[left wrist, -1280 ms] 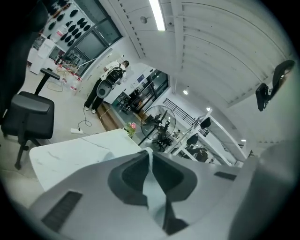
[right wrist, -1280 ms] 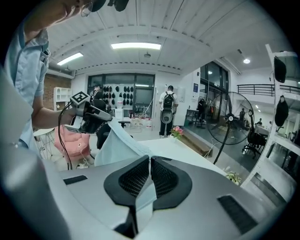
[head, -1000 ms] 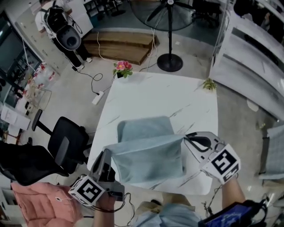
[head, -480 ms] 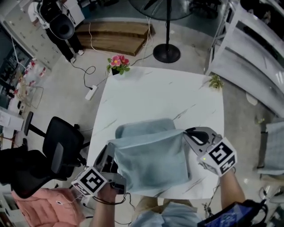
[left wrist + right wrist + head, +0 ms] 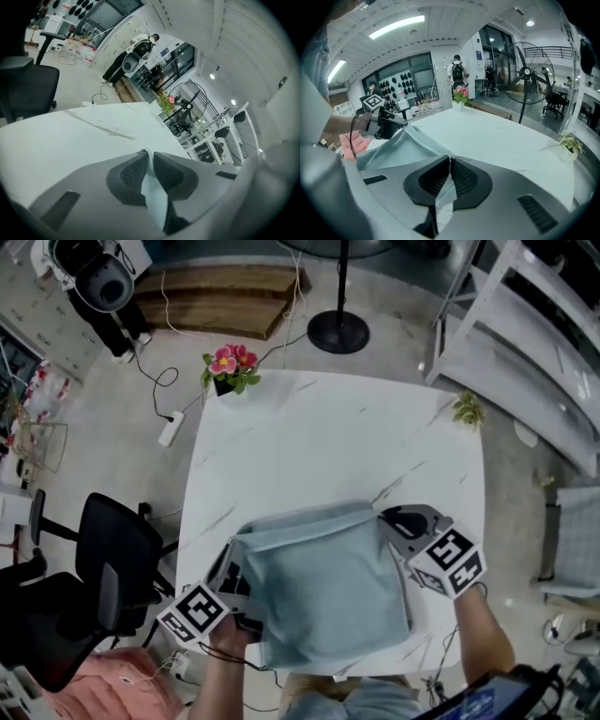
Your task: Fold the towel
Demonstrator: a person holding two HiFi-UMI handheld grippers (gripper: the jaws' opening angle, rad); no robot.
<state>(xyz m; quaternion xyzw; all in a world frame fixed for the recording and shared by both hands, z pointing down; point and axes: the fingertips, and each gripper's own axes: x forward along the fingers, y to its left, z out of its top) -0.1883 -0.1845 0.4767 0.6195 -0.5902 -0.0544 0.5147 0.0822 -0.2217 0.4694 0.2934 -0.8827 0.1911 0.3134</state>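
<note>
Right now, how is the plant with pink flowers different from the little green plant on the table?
The pink flower plant has pink blooms; the little green plant shows only green leaves. The pink flower plant sits at the far left corner of the table, the little green plant at its far right corner. The pink flower plant looks bushier than the little green plant. Both stand well apart from the towel.

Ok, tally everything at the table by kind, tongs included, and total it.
towel: 1
potted plants: 2, the pink flowers and the small green plant
tongs: 2, the left tongs and the right tongs, each clamped on the towel
Total: 5
</note>
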